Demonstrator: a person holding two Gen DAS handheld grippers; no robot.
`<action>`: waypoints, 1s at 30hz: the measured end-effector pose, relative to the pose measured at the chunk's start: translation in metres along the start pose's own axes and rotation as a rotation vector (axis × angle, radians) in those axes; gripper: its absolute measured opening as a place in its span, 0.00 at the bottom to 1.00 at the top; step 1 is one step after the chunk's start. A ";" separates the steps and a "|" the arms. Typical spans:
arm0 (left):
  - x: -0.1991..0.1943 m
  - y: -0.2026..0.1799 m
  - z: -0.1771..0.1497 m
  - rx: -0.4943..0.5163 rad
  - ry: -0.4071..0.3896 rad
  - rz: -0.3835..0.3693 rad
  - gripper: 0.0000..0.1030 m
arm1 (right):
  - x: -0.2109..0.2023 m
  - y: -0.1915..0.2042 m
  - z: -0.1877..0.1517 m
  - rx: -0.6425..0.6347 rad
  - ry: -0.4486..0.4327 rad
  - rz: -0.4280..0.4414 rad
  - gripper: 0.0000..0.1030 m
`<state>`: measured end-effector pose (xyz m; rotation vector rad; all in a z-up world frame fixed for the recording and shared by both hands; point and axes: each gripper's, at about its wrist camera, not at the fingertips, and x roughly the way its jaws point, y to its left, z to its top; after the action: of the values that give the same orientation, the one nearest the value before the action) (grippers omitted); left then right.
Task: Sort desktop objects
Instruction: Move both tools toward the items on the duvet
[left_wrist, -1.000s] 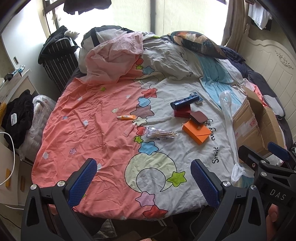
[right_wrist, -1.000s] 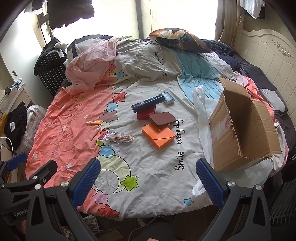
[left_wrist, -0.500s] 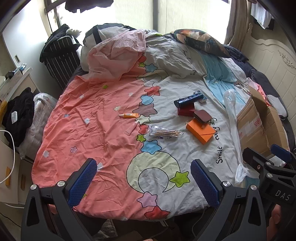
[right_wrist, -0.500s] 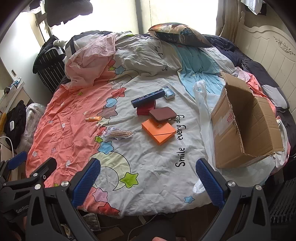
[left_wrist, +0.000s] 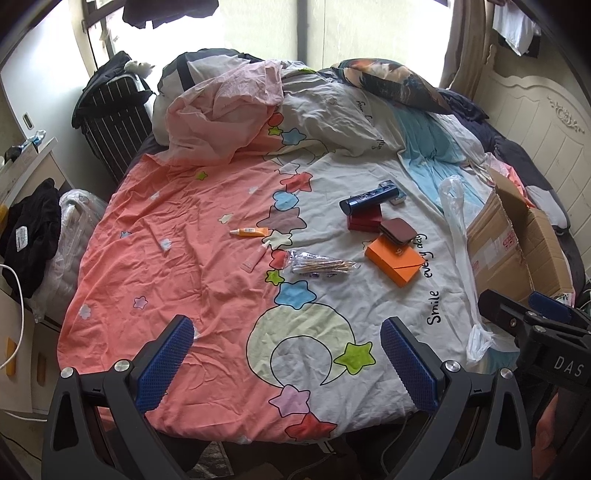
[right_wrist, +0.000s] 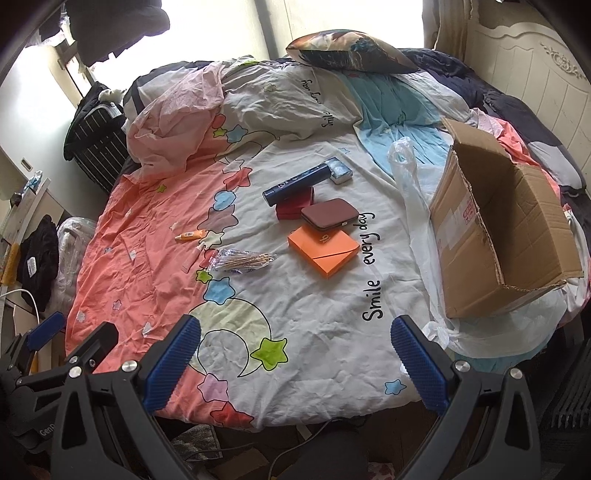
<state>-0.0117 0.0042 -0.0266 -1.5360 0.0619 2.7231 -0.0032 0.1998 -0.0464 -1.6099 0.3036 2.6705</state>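
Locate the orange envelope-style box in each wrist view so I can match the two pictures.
Left wrist: orange box lies right of centre on the white half of the bedspread, just below the maroon case.
Right wrist: orange box sits near centre, left of the cardboard carton.
Shared landmark: the "Smile every day" lettering beside it.

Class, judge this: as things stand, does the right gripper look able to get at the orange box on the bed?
Probably yes. The right gripper is open and empty, and bare quilt lies between it and the orange box; only the brown case overlaps its far edge.
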 end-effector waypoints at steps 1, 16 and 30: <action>0.001 0.000 0.000 0.000 0.002 0.002 1.00 | 0.000 -0.001 0.000 0.007 0.002 0.000 1.00; 0.012 -0.003 -0.002 0.013 0.025 0.014 1.00 | 0.007 0.001 0.000 -0.022 0.007 -0.030 1.00; 0.045 0.006 -0.002 -0.015 0.085 0.010 1.00 | 0.029 0.001 0.002 -0.044 0.029 -0.056 1.00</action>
<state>-0.0328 -0.0023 -0.0658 -1.6591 0.0504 2.6711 -0.0190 0.1967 -0.0704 -1.6448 0.1981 2.6331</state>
